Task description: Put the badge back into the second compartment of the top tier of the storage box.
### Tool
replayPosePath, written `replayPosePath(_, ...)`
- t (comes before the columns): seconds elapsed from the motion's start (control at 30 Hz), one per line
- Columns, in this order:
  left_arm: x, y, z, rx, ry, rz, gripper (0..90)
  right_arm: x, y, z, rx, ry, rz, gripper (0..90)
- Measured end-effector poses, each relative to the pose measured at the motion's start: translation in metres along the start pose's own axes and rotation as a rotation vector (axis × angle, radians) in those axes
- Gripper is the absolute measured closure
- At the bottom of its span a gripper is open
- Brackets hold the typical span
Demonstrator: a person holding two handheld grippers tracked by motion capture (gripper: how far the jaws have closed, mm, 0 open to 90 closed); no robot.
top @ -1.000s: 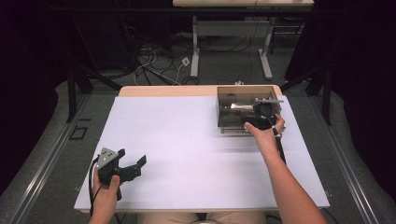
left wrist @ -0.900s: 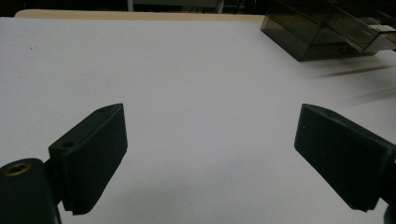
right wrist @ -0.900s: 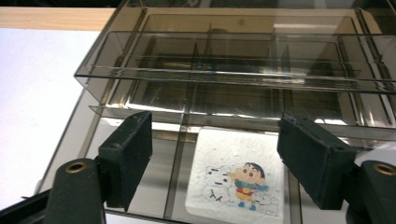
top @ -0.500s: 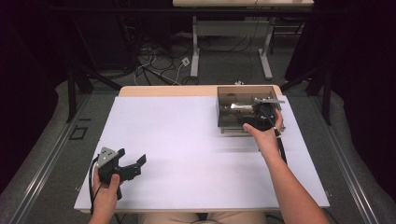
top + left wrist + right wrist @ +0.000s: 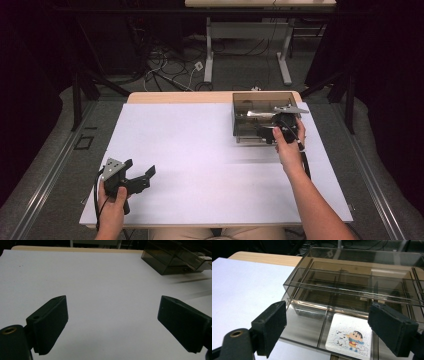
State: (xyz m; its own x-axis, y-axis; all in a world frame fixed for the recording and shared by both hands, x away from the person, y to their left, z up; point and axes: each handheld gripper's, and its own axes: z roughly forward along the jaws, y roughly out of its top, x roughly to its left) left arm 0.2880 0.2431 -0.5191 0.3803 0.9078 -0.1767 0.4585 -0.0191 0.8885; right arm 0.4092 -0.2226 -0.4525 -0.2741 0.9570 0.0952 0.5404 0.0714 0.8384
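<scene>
Right tongs point(image 5: 327, 327) having just been opening, nothing between them | left tongs point(image 5: 112, 322) released over counter point(image 5: 200, 150) | I'm seeing cartoon card point(image 5: 349, 338) lying in smoked organizer box point(image 5: 362, 290) front compartment | thin, light, bendy; I'm judging edge pinch best.

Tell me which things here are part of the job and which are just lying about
In the job: smoky plastic drawer box, cartoon card in its pulled-out drawer, right gripper, open.
Lying about: left gripper, open over the white table cover; floor cables.
</scene>
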Motion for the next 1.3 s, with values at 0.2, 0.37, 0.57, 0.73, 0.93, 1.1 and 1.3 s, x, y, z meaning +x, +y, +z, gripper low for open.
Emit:
replayPosePath(0.2, -0.001, 0.000, -0.001, -0.012, 0.003, 0.001, 9.9, 0.001, -0.003, -0.006, -0.021, 0.024, -0.039, 15.3)
replayPosePath(0.37, -0.001, 0.000, -0.001, -0.012, 0.006, -0.001, 10.1, 0.002, -0.005, -0.014, -0.026, 0.048, -0.057, 15.3)
replayPosePath(0.57, -0.001, 0.000, -0.001, -0.011, 0.008, 0.005, 10.5, 0.006, -0.011, -0.023, -0.044, 0.070, -0.070, 15.2)
replayPosePath(0.73, -0.002, 0.000, -0.001, -0.011, 0.007, 0.006, 10.6, 0.009, -0.017, -0.030, -0.053, 0.091, -0.091, 15.3)
replayPosePath(0.93, -0.002, 0.000, -0.001, -0.004, 0.008, 0.010, 10.7, 0.011, -0.024, -0.039, -0.062, 0.115, -0.106, 15.2)
replayPosePath(1.1, -0.003, 0.000, -0.002, 0.000, 0.005, 0.012, 10.8, 0.013, -0.030, -0.045, -0.069, 0.138, -0.129, 15.2)
replayPosePath(1.3, -0.004, 0.000, -0.001, -0.002, 0.002, 0.015, 10.9, 0.017, -0.040, -0.050, -0.076, 0.169, -0.140, 15.2)
